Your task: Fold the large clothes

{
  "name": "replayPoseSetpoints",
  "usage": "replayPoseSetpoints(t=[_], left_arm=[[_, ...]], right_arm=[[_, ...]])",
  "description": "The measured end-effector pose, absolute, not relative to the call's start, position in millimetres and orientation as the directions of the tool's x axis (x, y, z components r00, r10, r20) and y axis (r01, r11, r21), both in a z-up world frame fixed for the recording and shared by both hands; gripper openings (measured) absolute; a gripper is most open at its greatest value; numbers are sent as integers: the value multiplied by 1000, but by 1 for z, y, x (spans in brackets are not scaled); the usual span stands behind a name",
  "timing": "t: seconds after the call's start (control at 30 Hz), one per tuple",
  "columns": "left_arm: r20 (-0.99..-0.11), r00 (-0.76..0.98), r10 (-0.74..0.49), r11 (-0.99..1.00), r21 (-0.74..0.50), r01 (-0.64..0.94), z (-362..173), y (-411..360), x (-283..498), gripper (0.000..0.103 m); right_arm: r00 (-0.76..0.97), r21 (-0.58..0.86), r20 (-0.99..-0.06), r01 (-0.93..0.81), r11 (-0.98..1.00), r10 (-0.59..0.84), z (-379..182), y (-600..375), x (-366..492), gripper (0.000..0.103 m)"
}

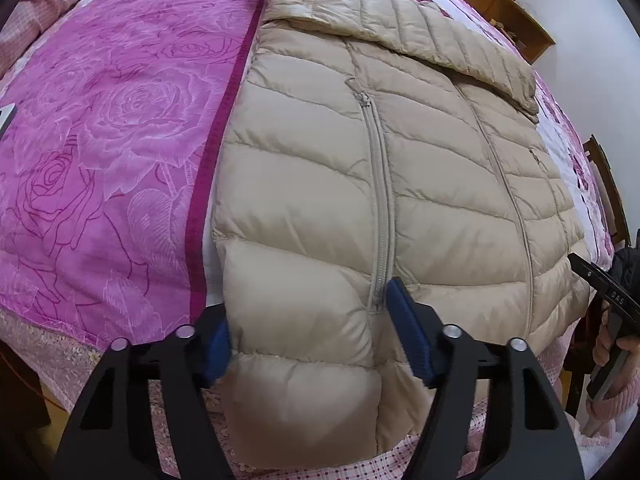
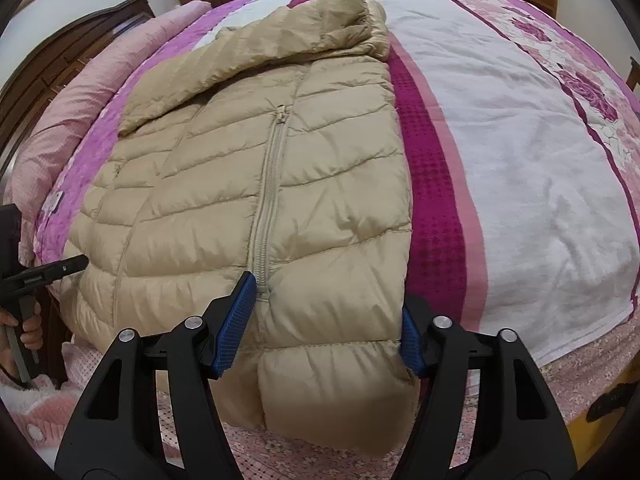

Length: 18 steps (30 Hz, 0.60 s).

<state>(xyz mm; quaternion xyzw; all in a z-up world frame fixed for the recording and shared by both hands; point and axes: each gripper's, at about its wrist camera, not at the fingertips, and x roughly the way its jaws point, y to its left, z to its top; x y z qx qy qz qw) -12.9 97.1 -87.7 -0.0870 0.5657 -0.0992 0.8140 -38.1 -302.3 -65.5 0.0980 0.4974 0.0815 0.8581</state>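
On the bed (image 2: 500, 128), a beige puffer jacket (image 1: 380, 184) is laid flat. Its near hem is straddled by the left tool (image 1: 310, 340) and the right tool (image 2: 326, 328). Whether the pads grip cannot be told.

Our left gripper (image 1: 308, 340) sits at the bottom centre of its frame, angled steeply down, blue pads (image 1: 408, 332) pressed against a fold of padded fabric. Our right gripper (image 2: 324, 328) does likewise at bottom centre, pads (image 2: 236, 324) squeezing fabric. Our hand (image 2: 28, 328) shows at lower left, gripping a handle.
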Motion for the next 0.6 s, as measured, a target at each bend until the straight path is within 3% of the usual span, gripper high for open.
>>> replayPoseSetpoints(t=[0.03,0.07,0.13,0.2,0.23,0.3,0.6], left_arm=[[-903,338,-267,963,-261,63,-88,98,-12,61],[-899,336,-279,960,-274,66,-88,99,-12,55],[-891,334,-308,951,-297,82,-86,101,-16,42],[-884,332,-328,945,-310,109,-80,97,-17,26],[-883,334,-330,944,-309,117,-77,94,-18,24],[-885,337,-320,947,-297,120,-68,92,-20,20],[-882,339,-327,945,-299,135,-36,100,-35,19]], right_arm=[[495,254,-836,-38,967,239,-66,-302,-38,47],[501,252,-835,-20,967,228,-65,-304,-39,44],[508,283,-826,-4,959,246,-64,-308,-40,29],[518,304,-814,-5,953,263,-61,-309,-42,21],[524,308,-809,-8,951,266,-58,-309,-44,17],[533,319,-799,-13,948,276,-51,-308,-46,14],[542,357,-776,-46,933,324,-18,-311,-62,11]])
